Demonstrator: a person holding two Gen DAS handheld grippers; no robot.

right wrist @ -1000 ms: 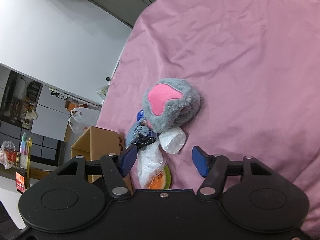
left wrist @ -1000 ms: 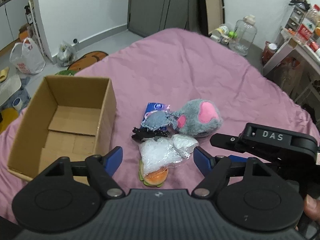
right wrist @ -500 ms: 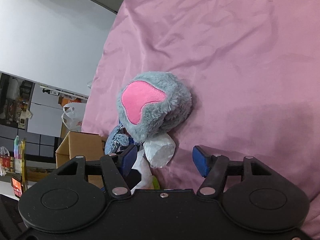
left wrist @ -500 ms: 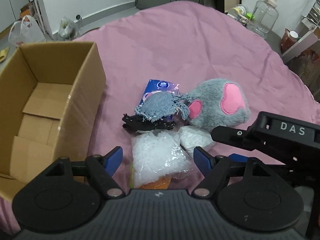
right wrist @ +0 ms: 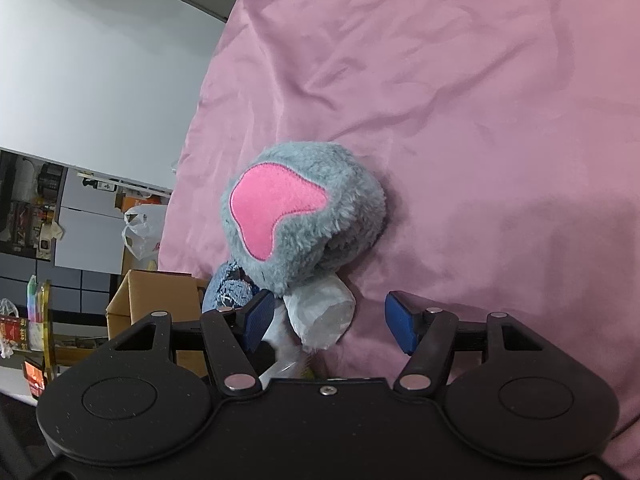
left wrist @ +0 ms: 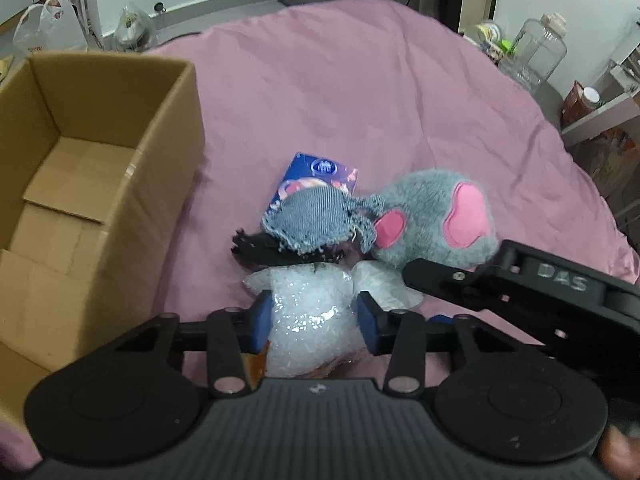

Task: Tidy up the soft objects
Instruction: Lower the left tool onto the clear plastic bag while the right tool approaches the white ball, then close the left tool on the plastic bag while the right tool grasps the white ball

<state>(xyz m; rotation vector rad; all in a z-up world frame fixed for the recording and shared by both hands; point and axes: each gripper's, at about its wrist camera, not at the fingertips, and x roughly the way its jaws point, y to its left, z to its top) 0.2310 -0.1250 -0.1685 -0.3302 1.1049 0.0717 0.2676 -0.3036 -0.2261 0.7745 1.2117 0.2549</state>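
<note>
A pile of soft things lies on the pink bedsheet (left wrist: 380, 92). My left gripper (left wrist: 313, 320) is closing on a clear crinkly plastic bag (left wrist: 308, 312), with the blue pads touching its two sides. An orange item (left wrist: 256, 364) peeks out under that bag. Behind it lie a black frilly piece (left wrist: 260, 248), a frayed denim patch (left wrist: 316, 220), a blue tissue pack (left wrist: 320, 168) and a grey plush with pink patches (left wrist: 436, 220). My right gripper (right wrist: 328, 322) stands open around a small white crumpled packet (right wrist: 320, 316), just below the plush (right wrist: 304, 216), without pressing on it.
An open cardboard box (left wrist: 160, 152) with nothing in it stands to the left of the pile. The right gripper's black frame (left wrist: 540, 292) reaches in across the lower right. Beyond the bed are plastic bags (left wrist: 44, 28) on the floor, a large clear jar (left wrist: 540, 52) and shelves.
Both grippers came down closer to the pile. The left jaws narrowed from wide apart to touching the clear bag. The right jaws kept their width, now around the white packet.
</note>
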